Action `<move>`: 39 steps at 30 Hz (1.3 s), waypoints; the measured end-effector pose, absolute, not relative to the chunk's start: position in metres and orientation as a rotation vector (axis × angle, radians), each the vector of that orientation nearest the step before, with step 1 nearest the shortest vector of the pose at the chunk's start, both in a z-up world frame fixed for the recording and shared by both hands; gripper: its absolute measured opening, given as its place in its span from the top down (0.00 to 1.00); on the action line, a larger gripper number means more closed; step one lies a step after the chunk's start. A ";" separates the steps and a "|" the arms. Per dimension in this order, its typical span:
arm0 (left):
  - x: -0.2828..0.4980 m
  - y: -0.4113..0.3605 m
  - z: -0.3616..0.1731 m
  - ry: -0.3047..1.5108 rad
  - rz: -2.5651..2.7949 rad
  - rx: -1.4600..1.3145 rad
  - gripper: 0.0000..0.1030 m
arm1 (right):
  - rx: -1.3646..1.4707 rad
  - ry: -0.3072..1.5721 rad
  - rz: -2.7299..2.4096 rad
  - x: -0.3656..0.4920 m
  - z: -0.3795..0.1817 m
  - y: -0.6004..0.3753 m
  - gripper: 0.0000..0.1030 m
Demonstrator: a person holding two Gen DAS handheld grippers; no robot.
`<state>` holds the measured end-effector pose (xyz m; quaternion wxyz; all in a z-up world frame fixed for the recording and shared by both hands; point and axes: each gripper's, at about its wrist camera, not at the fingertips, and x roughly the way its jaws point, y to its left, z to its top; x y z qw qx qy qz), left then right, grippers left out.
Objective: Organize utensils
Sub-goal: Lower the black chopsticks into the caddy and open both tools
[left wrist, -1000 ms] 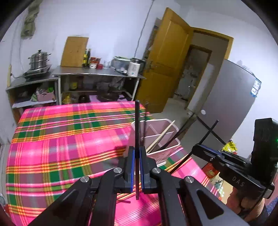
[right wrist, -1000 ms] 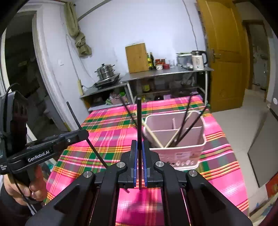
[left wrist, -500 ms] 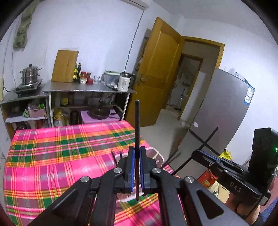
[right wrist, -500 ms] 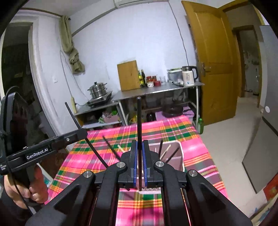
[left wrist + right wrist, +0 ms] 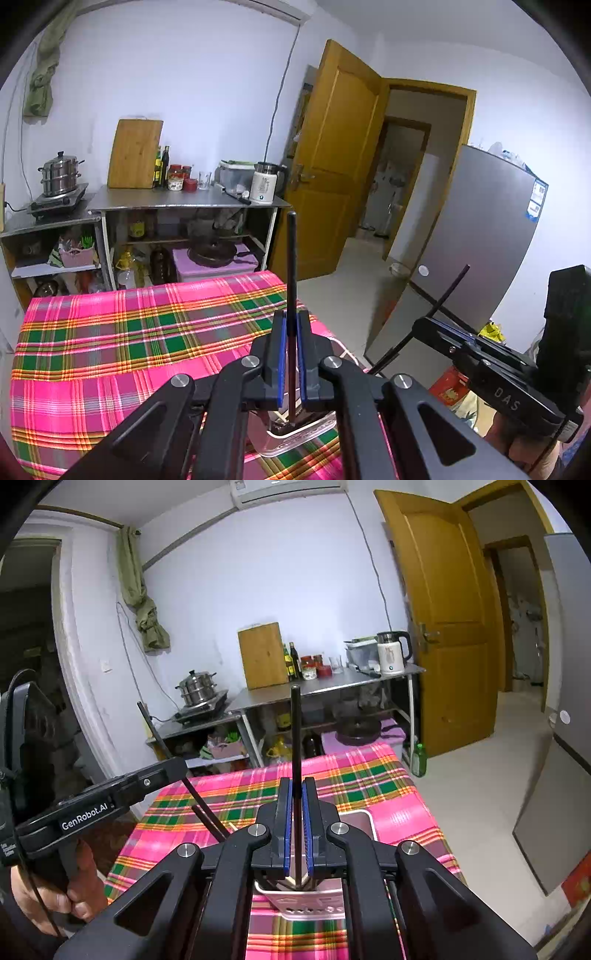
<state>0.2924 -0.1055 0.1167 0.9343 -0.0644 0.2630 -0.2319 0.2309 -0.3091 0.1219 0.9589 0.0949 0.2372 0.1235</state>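
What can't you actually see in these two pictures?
- Pink utensil box: its inside, hidden behind the right tongs in both views.
- Left tongs' black chopstick: lower tip, lost over the box.
- Jar labels on the steel shelf: too small.

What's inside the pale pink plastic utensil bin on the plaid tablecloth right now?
In the pale pink plastic utensil bin, a dark chopstick and a light wooden tip poke out; the right gripper covers the rest.

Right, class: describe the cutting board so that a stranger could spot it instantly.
Find the steel counter against the white back wall. At its left end the wooden cutting board leans upright: the only flat tan slab, taller than the bottles beside it.
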 end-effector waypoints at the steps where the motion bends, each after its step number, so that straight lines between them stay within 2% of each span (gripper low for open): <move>1: 0.294 -0.106 0.113 0.544 -0.474 -0.132 0.95 | 0.190 0.484 0.248 0.230 0.119 -0.308 0.95; 25: 0.306 -0.115 0.044 0.662 -0.481 -0.076 0.95 | 0.143 0.635 0.242 0.250 0.048 -0.289 0.95; 31: 0.304 -0.111 0.040 0.673 -0.475 -0.081 0.95 | 0.156 0.665 0.251 0.251 0.044 -0.292 0.95; 35: 0.300 -0.105 0.043 0.676 -0.466 -0.090 0.93 | 0.147 0.652 0.251 0.246 0.047 -0.293 0.88; 39: 0.290 -0.100 0.053 0.646 -0.464 -0.093 0.87 | 0.132 0.620 0.244 0.234 0.055 -0.294 0.84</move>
